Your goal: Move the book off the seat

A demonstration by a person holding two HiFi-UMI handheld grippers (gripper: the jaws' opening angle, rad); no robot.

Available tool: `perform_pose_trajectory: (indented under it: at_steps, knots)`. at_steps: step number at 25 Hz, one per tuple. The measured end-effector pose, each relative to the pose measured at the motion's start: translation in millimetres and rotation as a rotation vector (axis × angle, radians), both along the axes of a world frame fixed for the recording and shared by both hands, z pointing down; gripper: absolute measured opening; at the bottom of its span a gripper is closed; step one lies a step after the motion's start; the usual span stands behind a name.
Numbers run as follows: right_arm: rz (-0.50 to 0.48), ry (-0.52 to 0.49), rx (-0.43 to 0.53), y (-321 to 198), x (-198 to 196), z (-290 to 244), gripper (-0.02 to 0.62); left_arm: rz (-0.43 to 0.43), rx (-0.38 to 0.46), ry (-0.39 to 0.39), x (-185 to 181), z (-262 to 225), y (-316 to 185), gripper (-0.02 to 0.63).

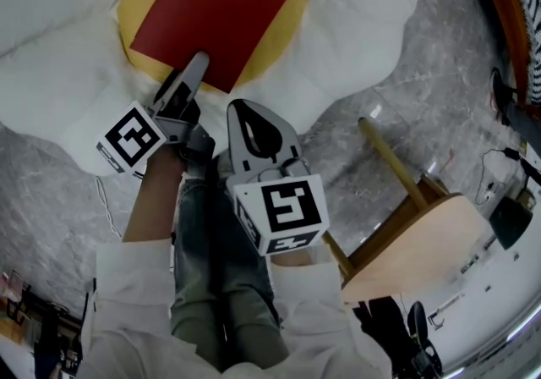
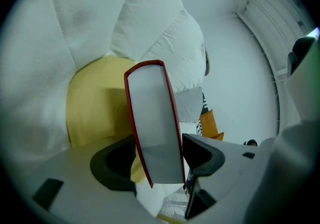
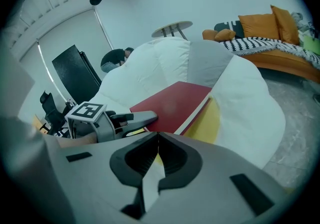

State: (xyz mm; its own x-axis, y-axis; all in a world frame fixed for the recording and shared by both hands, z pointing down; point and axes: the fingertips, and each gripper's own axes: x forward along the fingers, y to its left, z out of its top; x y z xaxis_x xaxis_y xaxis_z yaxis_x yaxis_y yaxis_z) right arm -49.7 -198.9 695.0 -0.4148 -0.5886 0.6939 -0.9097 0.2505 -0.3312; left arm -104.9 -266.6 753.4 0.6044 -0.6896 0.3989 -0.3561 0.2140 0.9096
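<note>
Matt red book (image 1: 220, 9), plush cloth seat (image 1: 355, 22) (quilted-looking), glossy marbled floor (image 1: 439, 90), wooden stool (image 1: 414, 233)

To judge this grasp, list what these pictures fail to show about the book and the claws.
- Head view: the picture's top edge cuts off the far corner of the book.
- Head view: the left claw hides its own contact with the book.
- Left gripper view: the book stands edge-on, hiding its covers and part of the seat.
- Right gripper view: the book's underside faces away; whether it touches the seat is unclear.
</note>
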Motion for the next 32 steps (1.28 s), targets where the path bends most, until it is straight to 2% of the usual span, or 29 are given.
perform_pose_trajectory:
  at_steps: [6,13,23,32]
  knots:
    - [0.035,0.009,0.024,-9,11,-19,0.012,0.011,0.01,0.007,-2,-17,-14,0.281]
    - [0.063,0.013,0.047,-18,21,-41,0.012,0.026,0.005,-0.033,-4,-37,-27,0.266]
    - [0.096,0.015,0.102,-32,30,-86,0.012,0.054,-0.019,-0.025,-3,-73,-19,0.256]
    - [0.117,-0.003,0.128,-37,26,-137,0.012,0.09,-0.024,-0.057,-2,-114,-6,0.253]
